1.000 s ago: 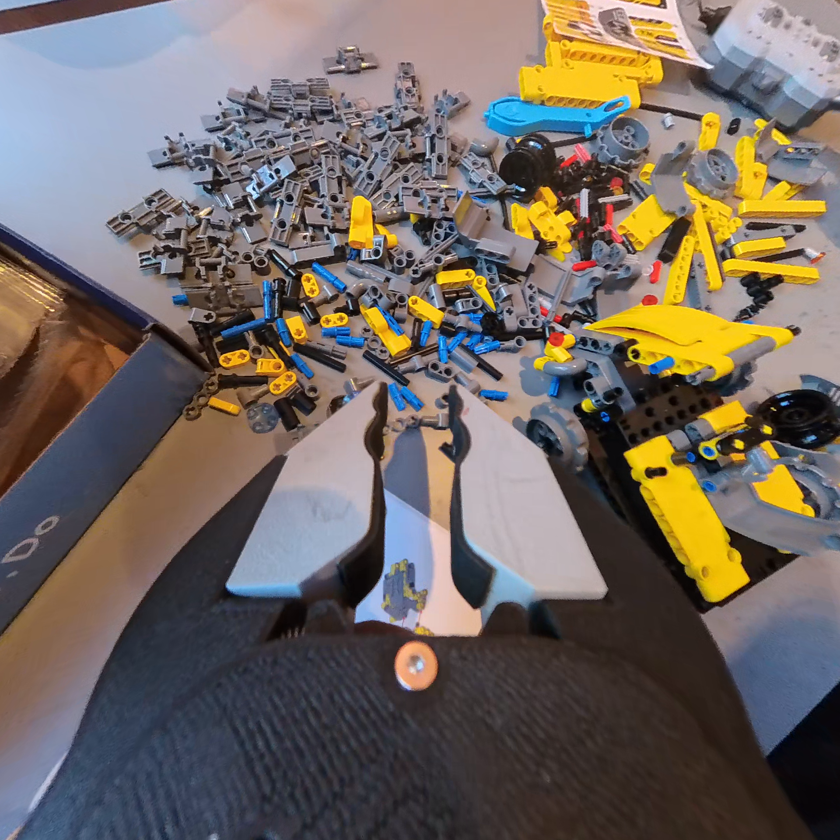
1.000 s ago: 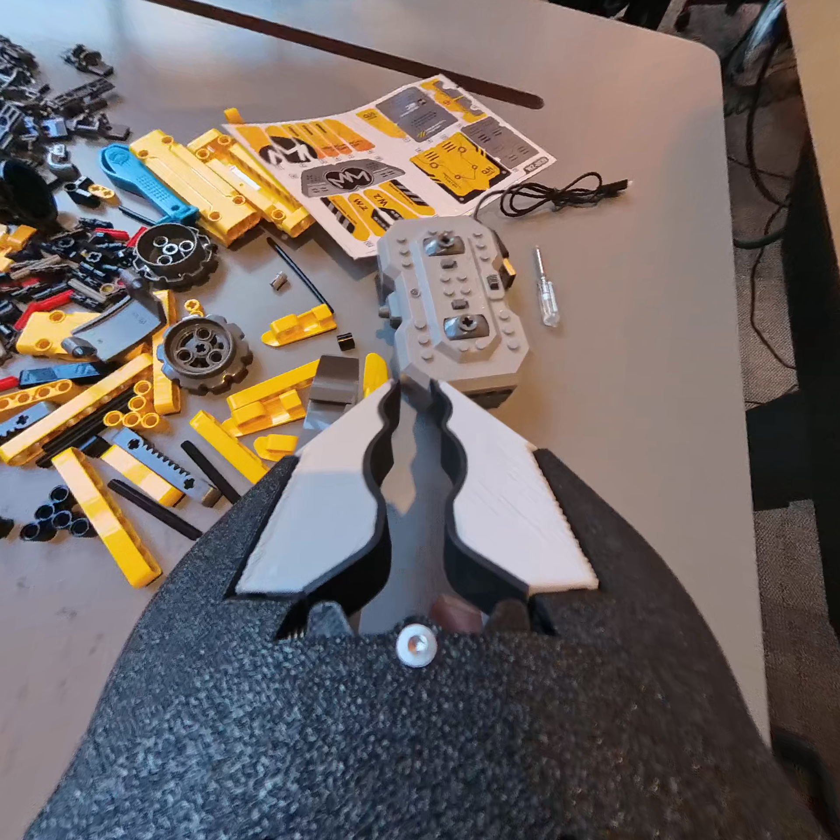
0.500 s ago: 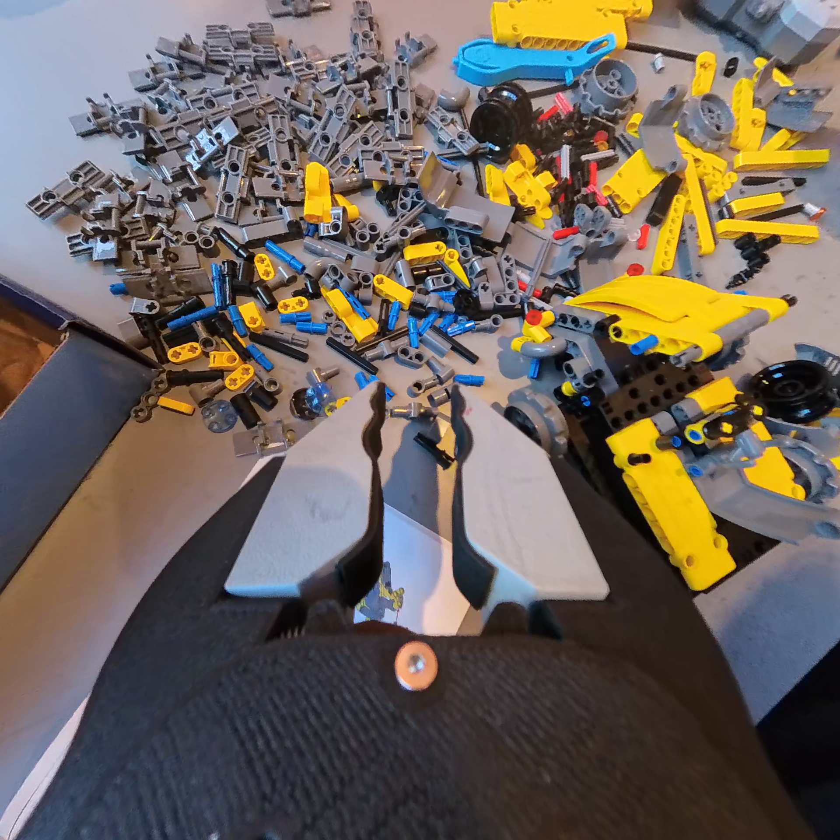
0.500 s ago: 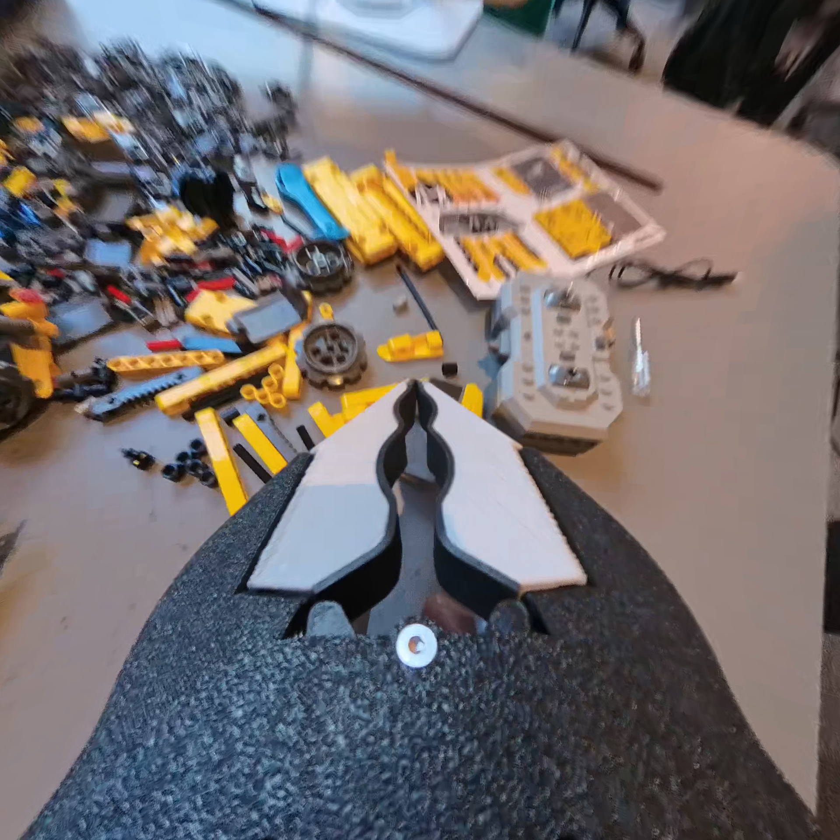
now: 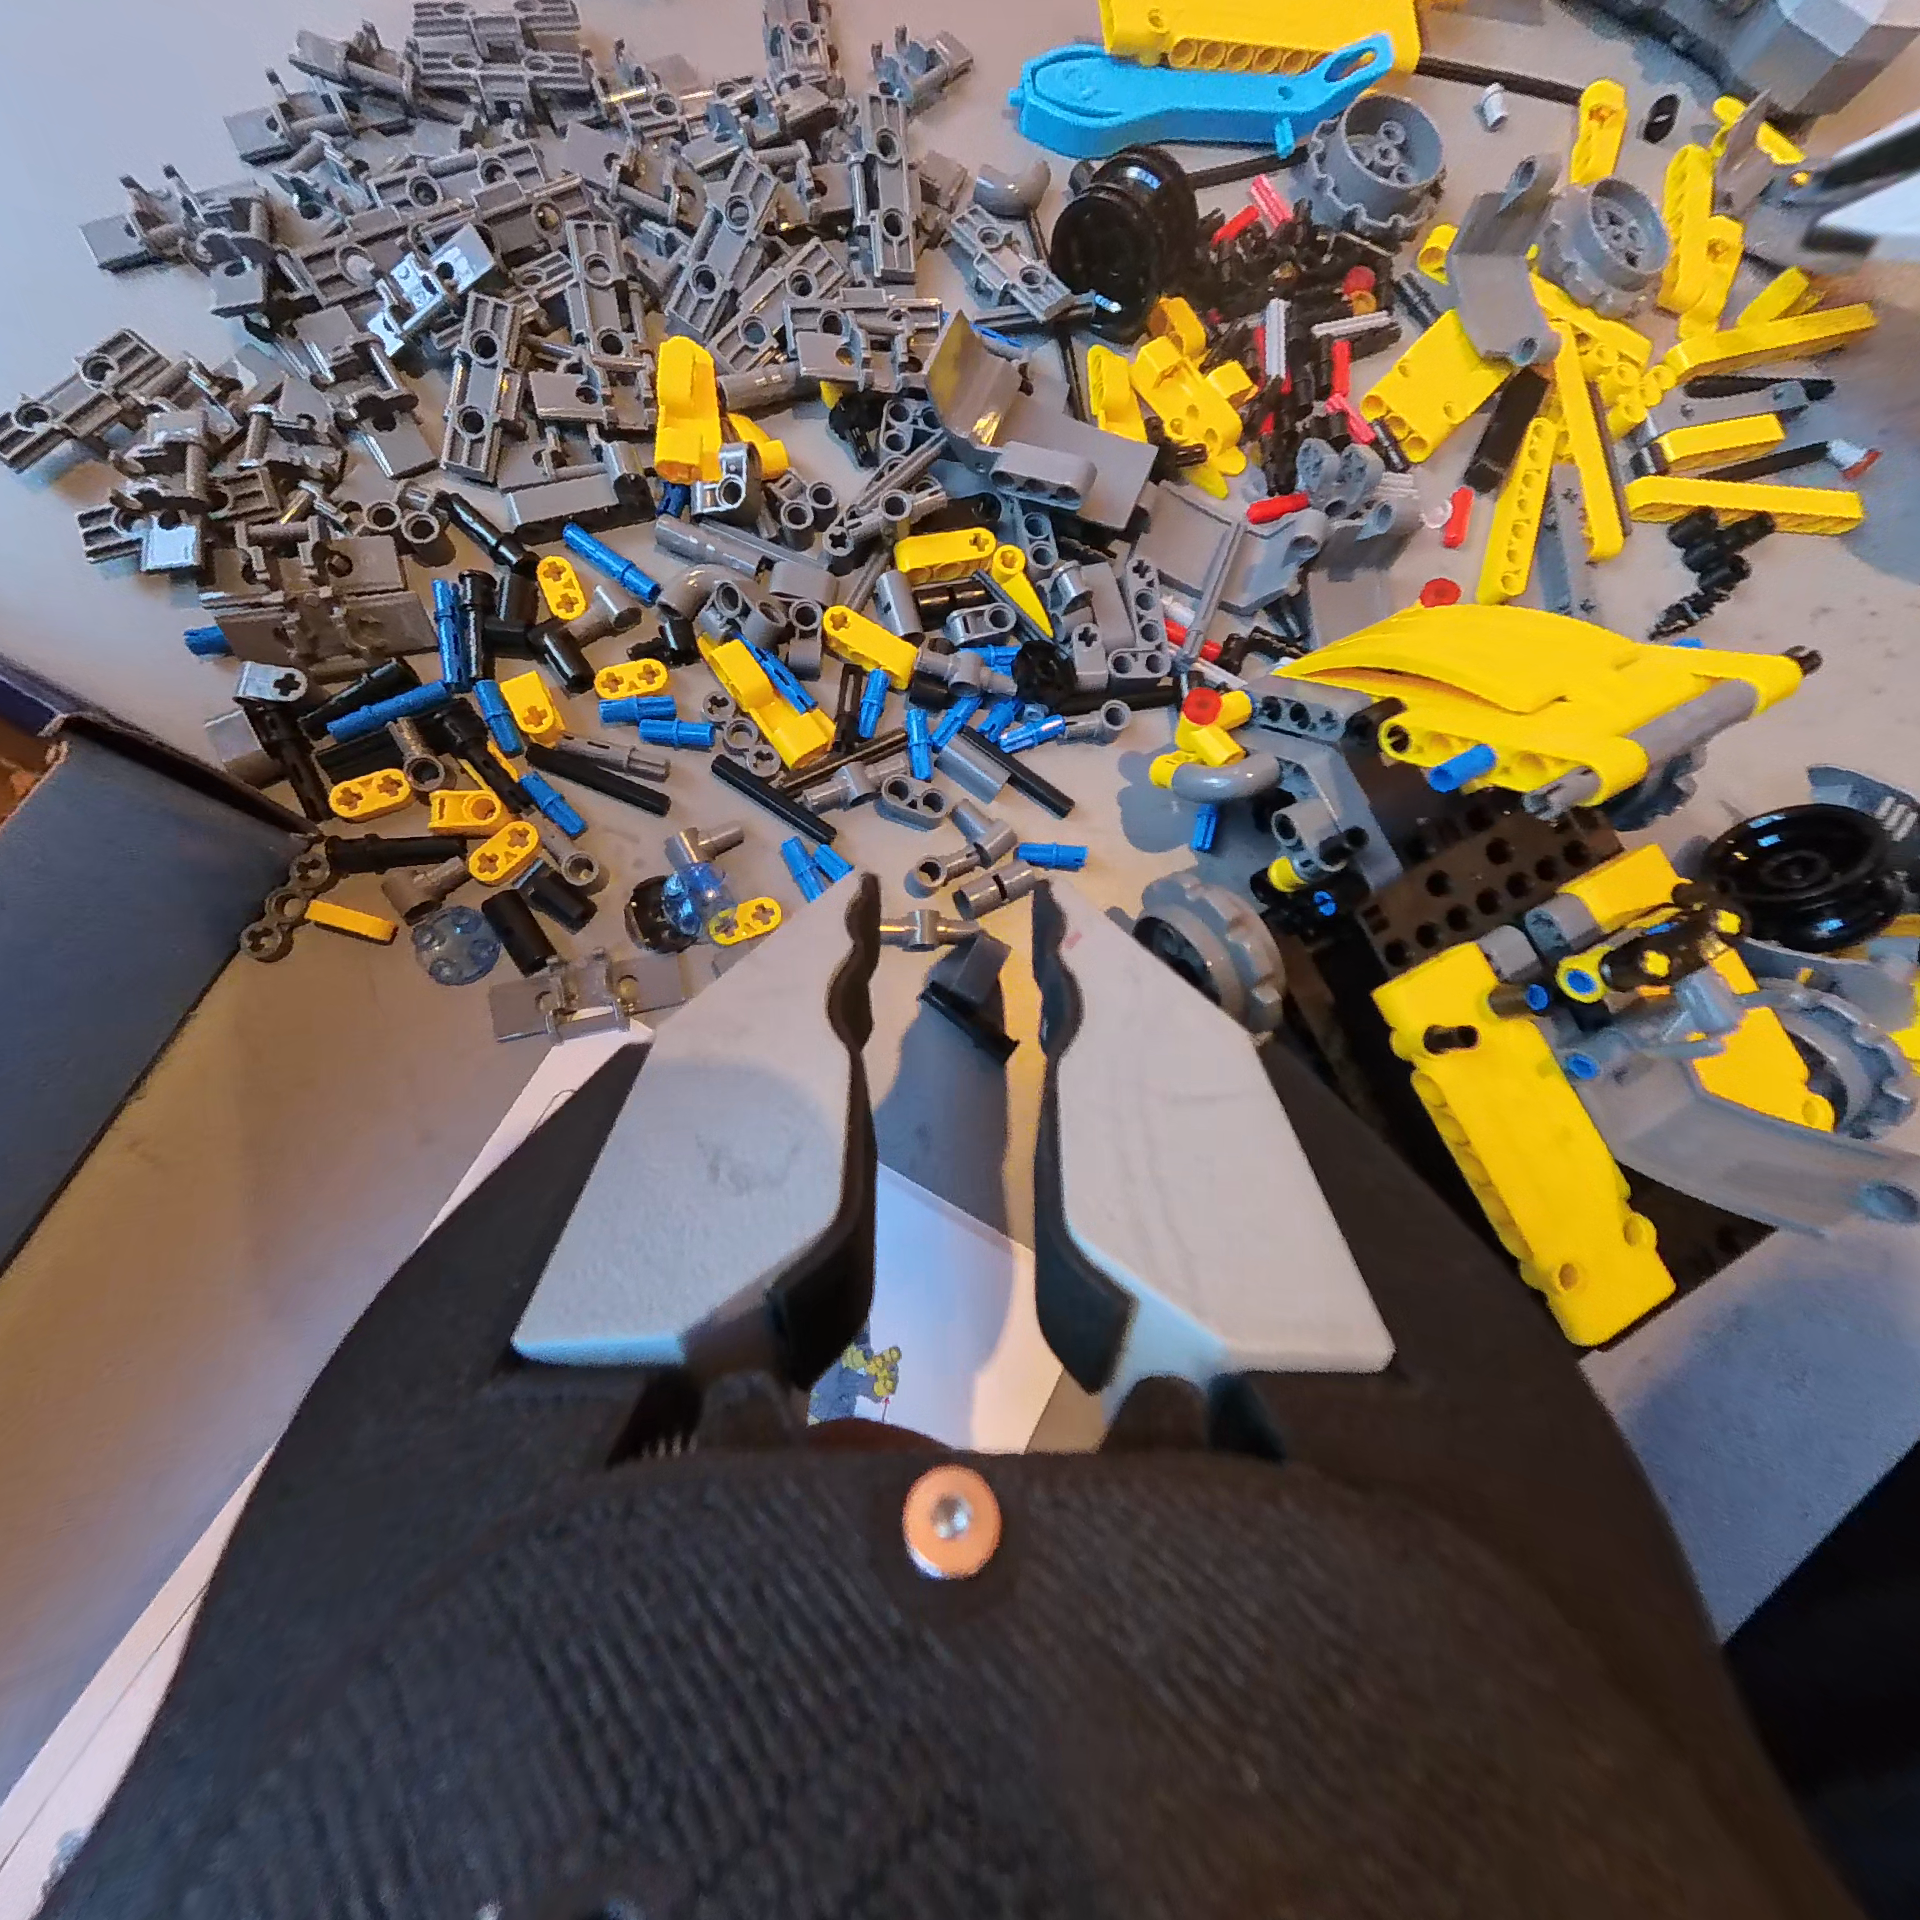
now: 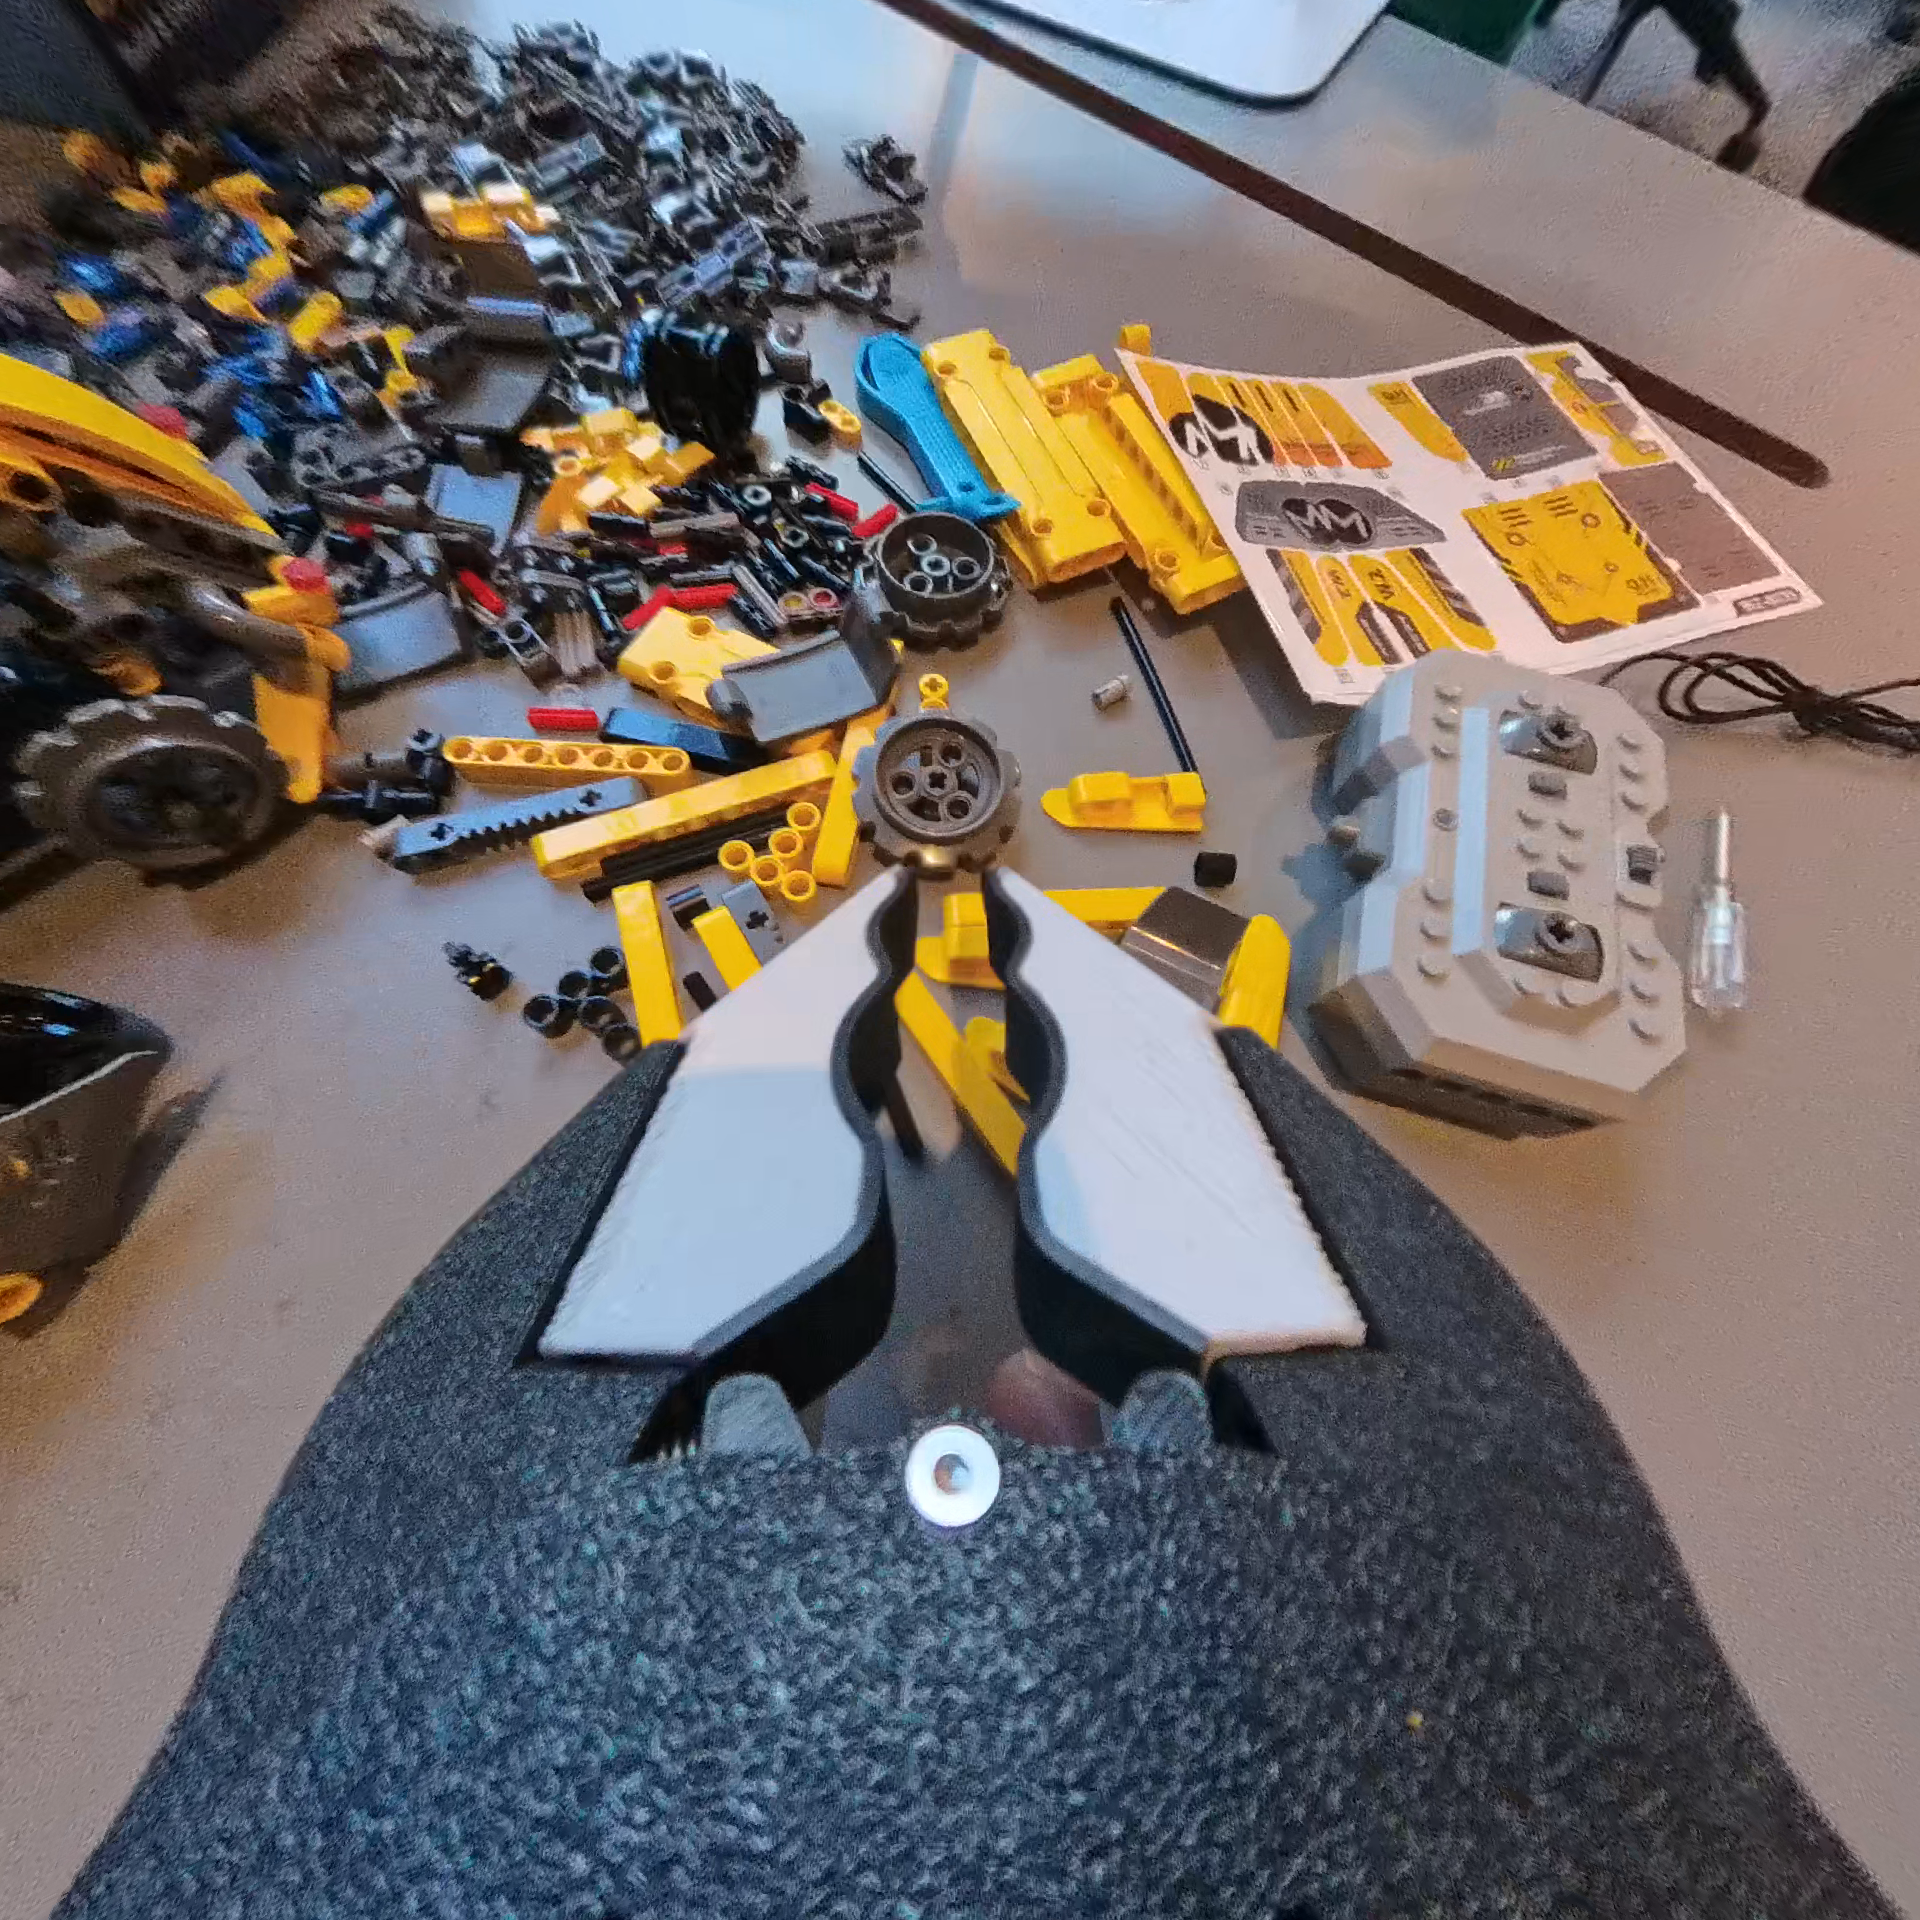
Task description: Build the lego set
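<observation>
Over the near edge of a heap of small bricks (image 5: 727, 582), the left claw (image 5: 951, 914) hangs empty, its jaws a narrow gap apart. A small black piece (image 5: 971, 987) lies on the tabletop (image 5: 312, 1091) between its tips, and a half-built yellow model (image 5: 1538, 987) sits just right. Right wrist view: the right claw (image 6: 948, 883) is empty, jaws narrowly apart, tips just before a dark grey gear wheel (image 6: 938, 795). A grey box (image 6: 1496, 894) stands to its right, a sticker sheet (image 6: 1455, 499) beyond.

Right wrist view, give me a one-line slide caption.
Open right gripper above yellow bricks, near a grey toothed wheel.
</observation>
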